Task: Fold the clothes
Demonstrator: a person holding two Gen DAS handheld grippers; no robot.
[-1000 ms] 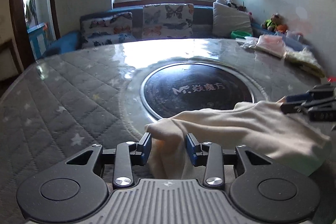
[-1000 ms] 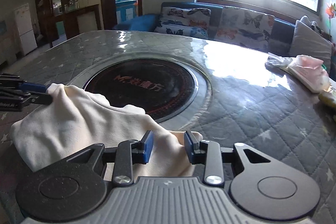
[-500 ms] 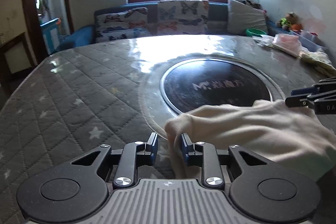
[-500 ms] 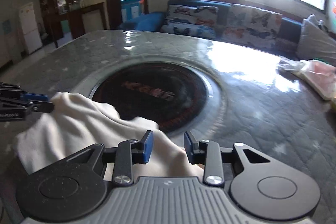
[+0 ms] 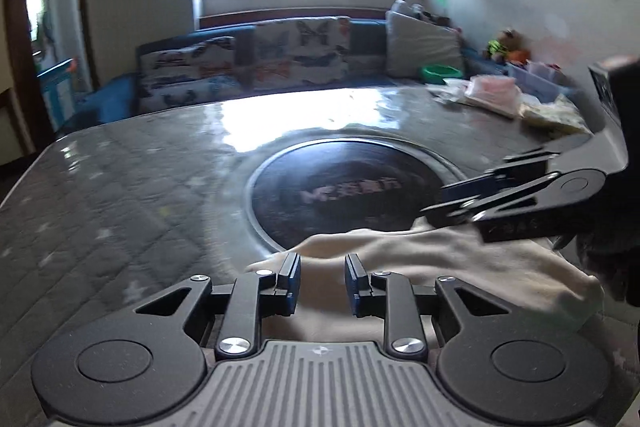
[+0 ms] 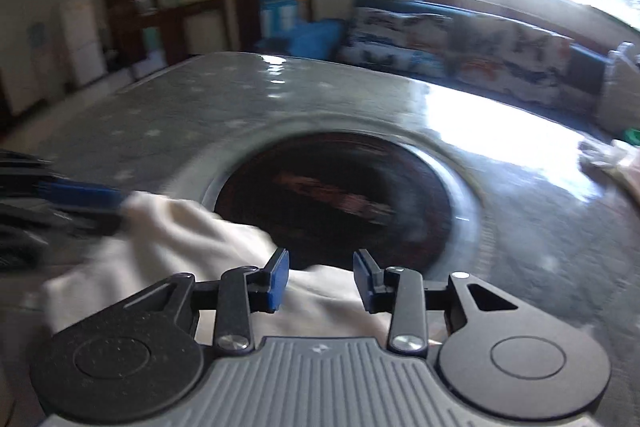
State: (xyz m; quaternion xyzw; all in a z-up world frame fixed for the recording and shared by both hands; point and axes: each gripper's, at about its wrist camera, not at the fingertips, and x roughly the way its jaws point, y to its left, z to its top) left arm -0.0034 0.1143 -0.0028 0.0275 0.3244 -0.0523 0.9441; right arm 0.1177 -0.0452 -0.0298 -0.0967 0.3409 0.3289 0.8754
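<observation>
A cream garment (image 5: 432,267) lies bunched on the quilted grey table near its front edge; it also shows in the right wrist view (image 6: 188,239). My left gripper (image 5: 322,281) is open above the garment's left end, with cloth below the gap. My right gripper (image 6: 320,281) is open above the garment's right end. The right gripper's side shows in the left wrist view (image 5: 516,199) above the cloth. The left gripper's blue fingers (image 6: 80,193) touch the cloth's left end in the right wrist view.
A round black hotplate (image 5: 344,191) is set in the table just behind the garment. Bags and packets (image 5: 496,95) lie at the table's far right. A sofa with butterfly cushions (image 5: 280,63) stands behind the table under the window.
Both grippers have opened wider and lifted off the cloth. The garment has dropped flatter onto the table. The right gripper has swung in closer to the left one.
</observation>
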